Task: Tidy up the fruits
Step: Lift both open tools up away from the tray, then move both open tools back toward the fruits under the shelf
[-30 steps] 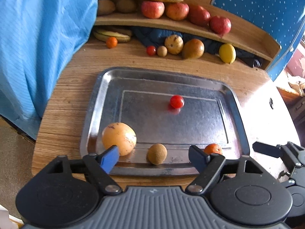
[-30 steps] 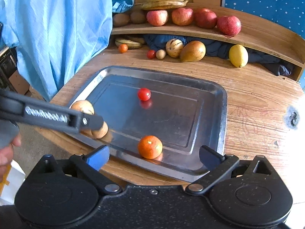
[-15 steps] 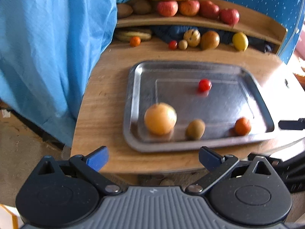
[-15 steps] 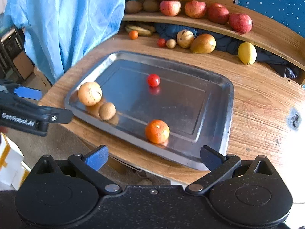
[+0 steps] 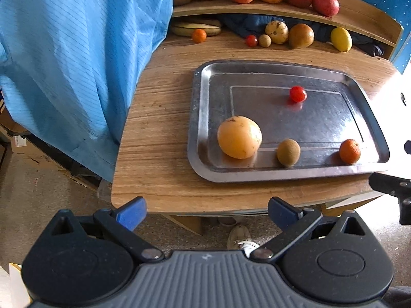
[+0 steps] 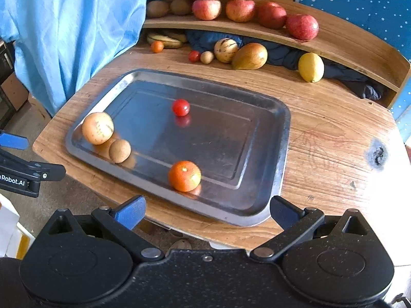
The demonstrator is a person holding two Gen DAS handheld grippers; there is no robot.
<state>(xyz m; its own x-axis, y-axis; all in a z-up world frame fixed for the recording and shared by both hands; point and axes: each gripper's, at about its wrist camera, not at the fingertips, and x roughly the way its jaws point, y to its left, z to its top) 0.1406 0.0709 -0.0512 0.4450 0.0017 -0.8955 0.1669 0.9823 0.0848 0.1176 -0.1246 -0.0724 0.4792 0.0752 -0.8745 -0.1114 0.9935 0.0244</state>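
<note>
Both grippers, left [image 5: 206, 211] and right [image 6: 206, 210], hover off the wooden table's [image 6: 334, 138] near edge, jaws wide open, empty. On the rectangular steel tray [image 6: 281, 154] sit a pale orange round fruit [image 6: 97, 128], brown kiwi [image 6: 120, 151], orange tangerine [image 6: 184, 176] and red cherry tomato [image 6: 180, 107].

Left view: I look along my left tongs [image 5: 206, 211] from past the table's near edge, a bit high, facing the shelf [image 5: 282, 10].
Left nearness: the tray [image 5: 203, 118] lies ahead and to the right of these tongs, near but not under them.
Right view: I look along my right tongs [image 6: 206, 211], just over the tray's [image 6: 280, 154] near corner.
Shared: both see the tray, its four fruits and the shelf [image 6: 334, 38].
Each other: my left tongs [image 6: 15, 141] show at the right view's left edge.
</note>
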